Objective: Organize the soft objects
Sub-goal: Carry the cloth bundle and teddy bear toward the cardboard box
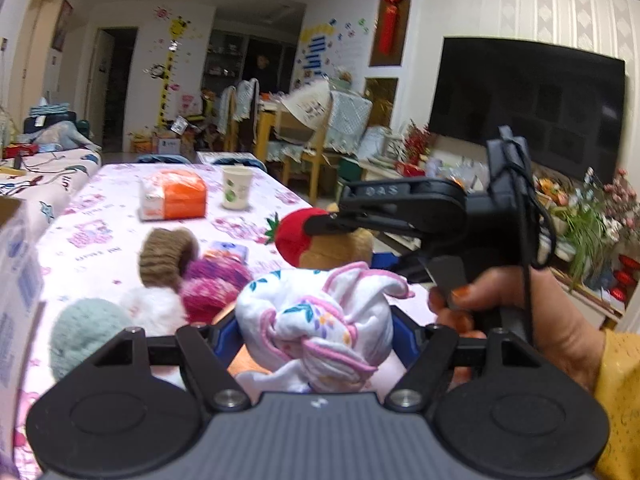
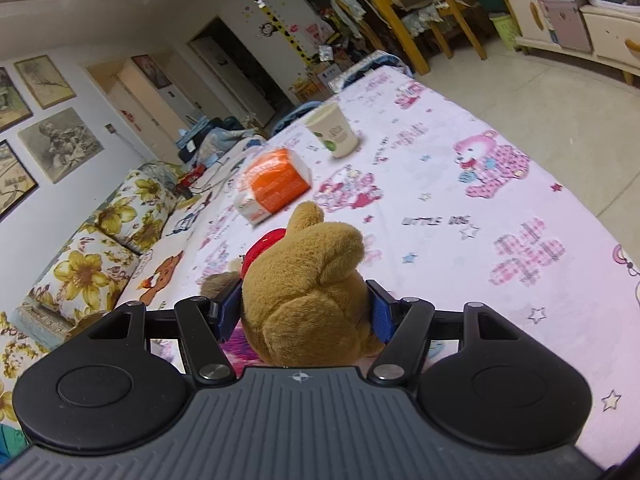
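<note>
My left gripper (image 1: 314,330) is shut on a bundled white floral cloth (image 1: 316,328) and holds it over the table. My right gripper (image 2: 304,312) is shut on a brown plush toy (image 2: 308,296) with a red strawberry part (image 2: 266,246); the toy also shows in the left wrist view (image 1: 336,246), gripped from the right. On the table in the left wrist view lie a brown knitted piece (image 1: 166,256), a magenta knitted piece (image 1: 216,284), a white fluffy piece (image 1: 154,310) and a pale green knitted piece (image 1: 86,336).
The table has a pink patterned cloth (image 2: 460,220). An orange tissue pack (image 1: 174,194) and a paper cup (image 1: 237,187) stand further back. A cardboard box (image 1: 16,280) stands at the left edge. A sofa (image 2: 100,264) lies beyond the table's left side.
</note>
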